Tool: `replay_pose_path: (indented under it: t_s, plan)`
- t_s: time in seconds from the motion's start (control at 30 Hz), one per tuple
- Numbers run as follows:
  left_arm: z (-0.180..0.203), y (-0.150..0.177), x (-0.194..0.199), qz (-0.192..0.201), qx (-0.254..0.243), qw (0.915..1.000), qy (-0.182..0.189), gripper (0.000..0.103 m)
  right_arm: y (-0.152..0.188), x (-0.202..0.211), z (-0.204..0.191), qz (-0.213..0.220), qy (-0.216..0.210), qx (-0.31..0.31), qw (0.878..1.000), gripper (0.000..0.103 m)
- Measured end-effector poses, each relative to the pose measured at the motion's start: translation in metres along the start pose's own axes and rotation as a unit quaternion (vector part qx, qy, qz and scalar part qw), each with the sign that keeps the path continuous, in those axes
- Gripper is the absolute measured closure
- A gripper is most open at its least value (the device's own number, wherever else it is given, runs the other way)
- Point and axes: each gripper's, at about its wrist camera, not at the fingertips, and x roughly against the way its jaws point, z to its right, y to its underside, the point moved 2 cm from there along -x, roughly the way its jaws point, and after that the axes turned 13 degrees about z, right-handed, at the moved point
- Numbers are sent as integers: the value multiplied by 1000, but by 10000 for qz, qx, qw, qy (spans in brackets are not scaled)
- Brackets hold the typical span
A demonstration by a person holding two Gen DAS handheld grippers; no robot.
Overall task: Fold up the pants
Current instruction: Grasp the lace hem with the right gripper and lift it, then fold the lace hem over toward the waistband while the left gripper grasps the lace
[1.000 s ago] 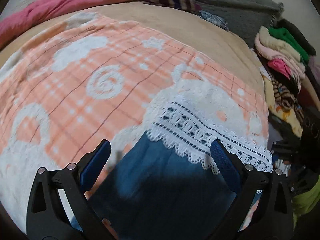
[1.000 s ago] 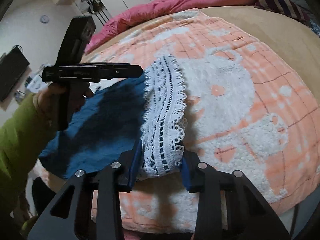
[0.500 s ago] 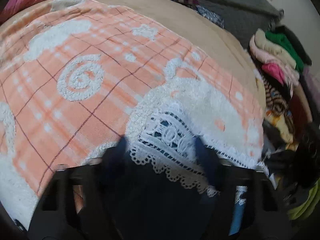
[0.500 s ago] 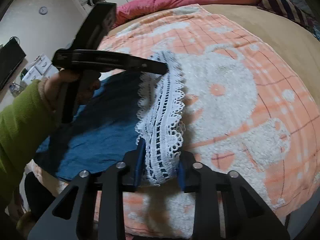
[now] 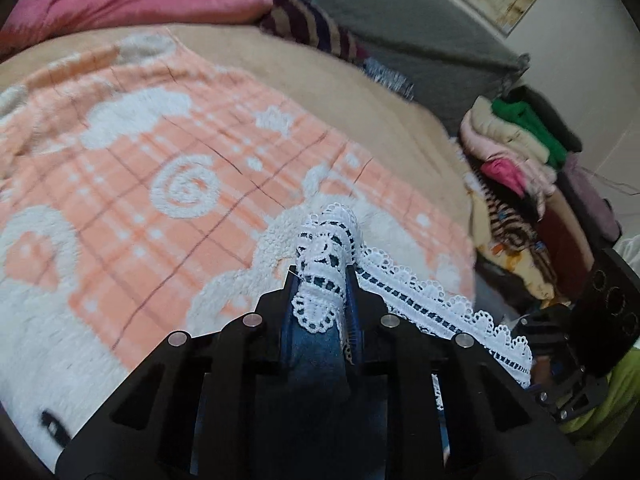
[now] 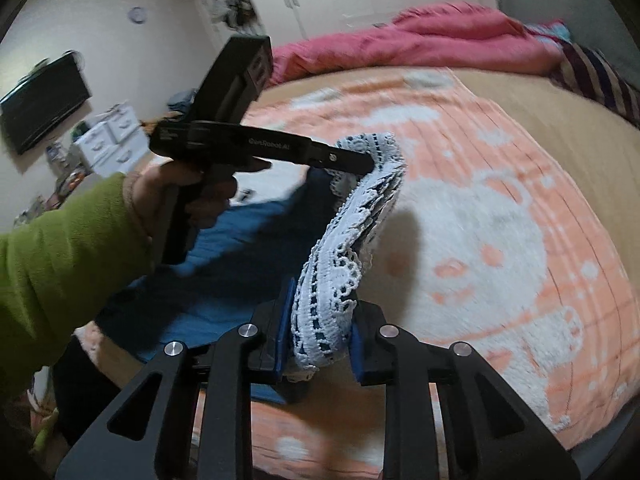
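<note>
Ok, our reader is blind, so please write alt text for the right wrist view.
The right gripper is shut on the white lace hem of blue pants, while the left gripper, held in a green-sleeved hand, pinches the same hem farther along, above an orange and white blanket.

Blue pants (image 6: 224, 264) with white lace hem (image 5: 324, 256); orange-white checked blanket (image 5: 120, 200).

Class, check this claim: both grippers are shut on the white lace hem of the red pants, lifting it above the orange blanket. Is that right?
Not quite: the pants are blue, as the right wrist view shows. The rest stands: left gripper and right gripper are both shut on the lace hem, raised above the orange blanket.
</note>
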Motion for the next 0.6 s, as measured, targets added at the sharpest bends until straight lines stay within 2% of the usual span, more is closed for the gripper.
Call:
replay_pose_path:
  t_s: [0.2,0.47,0.6]
  plan:
    - [-20,20,71,360,343,9987,-142,87,-7,-13,-56,0,-613,455,9971,81]
    - [-48,58,113,235,650,9930,-954,86,19,-62,-119,-552,-1168,836,9881,81]
    - [-57,69,135,344,821,9888,-1199,83,36,-71,-148,-697,-1221,1233,9824,81]
